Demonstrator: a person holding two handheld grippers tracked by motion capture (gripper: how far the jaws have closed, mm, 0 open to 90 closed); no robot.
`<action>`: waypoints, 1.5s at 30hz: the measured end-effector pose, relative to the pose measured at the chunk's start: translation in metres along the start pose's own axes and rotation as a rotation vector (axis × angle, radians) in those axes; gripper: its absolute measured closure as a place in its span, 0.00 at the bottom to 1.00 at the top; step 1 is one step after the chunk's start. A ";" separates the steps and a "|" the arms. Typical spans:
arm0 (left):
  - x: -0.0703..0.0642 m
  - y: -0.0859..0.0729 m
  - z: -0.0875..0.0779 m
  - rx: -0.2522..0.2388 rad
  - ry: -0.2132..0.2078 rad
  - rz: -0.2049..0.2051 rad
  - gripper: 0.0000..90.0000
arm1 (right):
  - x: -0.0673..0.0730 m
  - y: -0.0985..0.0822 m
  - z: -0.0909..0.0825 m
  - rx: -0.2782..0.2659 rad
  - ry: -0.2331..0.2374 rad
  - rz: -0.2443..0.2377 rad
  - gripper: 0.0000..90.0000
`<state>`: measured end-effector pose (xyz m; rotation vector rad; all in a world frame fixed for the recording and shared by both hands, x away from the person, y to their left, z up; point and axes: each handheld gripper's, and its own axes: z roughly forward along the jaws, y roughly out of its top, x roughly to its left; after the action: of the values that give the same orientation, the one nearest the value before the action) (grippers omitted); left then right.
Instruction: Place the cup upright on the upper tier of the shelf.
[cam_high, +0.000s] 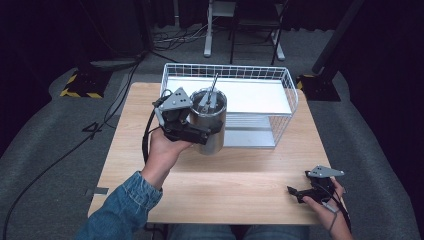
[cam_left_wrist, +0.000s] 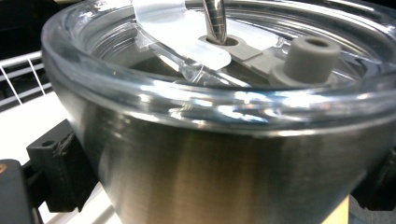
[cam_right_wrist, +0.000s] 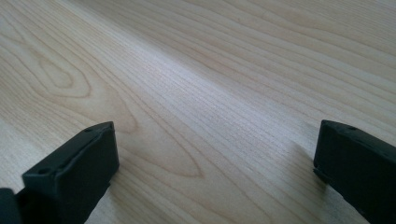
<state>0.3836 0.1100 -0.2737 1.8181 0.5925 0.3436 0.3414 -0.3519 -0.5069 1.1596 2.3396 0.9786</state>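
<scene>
Left claw (cam_high: 202, 131) grasping steel tumbler (cam_high: 212, 125) beside wire basket (cam_high: 280, 95); right claw (cam_high: 300, 192) released, resting on table (cam_high: 240, 175).

In the left gripper view the steel tumbler (cam_left_wrist: 224, 163) is so close that its base and both sides are cut off by the picture's edges, and its straw (cam_left_wrist: 215, 18) is cut off at the top. The right jaw of the left tongs (cam_left_wrist: 205, 186) is hidden behind the tumbler. In the high view, the left tongs (cam_high: 202, 132) cover part of the tumbler's wall, and the person's right forearm is cut off at the bottom edge.
</scene>
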 end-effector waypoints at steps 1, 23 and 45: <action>0.001 0.004 0.001 -0.002 0.003 0.000 0.04 | 0.000 0.000 0.000 0.000 0.000 0.000 0.00; 0.028 0.067 0.034 -0.056 0.107 0.001 0.04 | 0.000 0.000 0.000 0.000 0.000 0.000 0.00; 0.065 0.084 0.073 -0.094 0.200 -0.034 0.04 | 0.000 0.000 0.000 0.000 0.001 0.001 0.00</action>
<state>0.4938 0.0680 -0.2219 1.6929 0.7327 0.5255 0.3414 -0.3519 -0.5070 1.1604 2.3400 0.9803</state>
